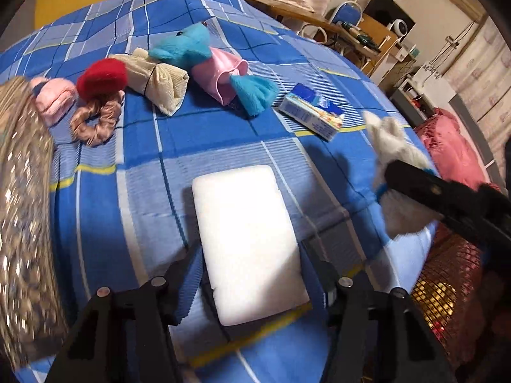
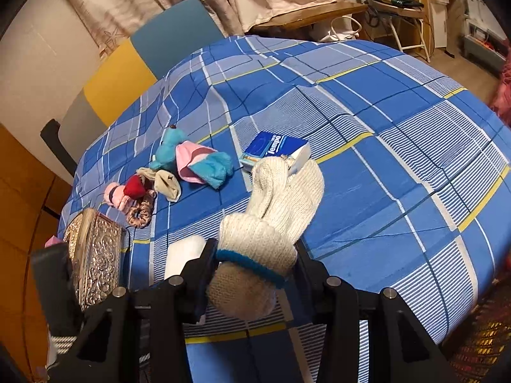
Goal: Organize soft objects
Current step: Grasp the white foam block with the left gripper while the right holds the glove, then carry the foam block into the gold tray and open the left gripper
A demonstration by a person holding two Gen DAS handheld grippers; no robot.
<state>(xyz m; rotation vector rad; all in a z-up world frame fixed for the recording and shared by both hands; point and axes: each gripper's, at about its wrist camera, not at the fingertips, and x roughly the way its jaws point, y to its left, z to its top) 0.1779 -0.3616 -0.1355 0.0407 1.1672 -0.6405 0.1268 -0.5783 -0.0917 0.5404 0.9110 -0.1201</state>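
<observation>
Left tool (image 1: 252,290), spread, straddles the white sponge (image 1: 247,242); right tool (image 2: 252,274) pinches the knit glove (image 2: 271,220). Closing off-centre could let the sponge slip free.

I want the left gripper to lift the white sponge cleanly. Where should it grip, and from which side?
Grip the white sponge across its two long sides near the close end, coming down from above. It lies flat on the bedsheet with its narrow width already between the left gripper fingers, and both sides are free.
</observation>
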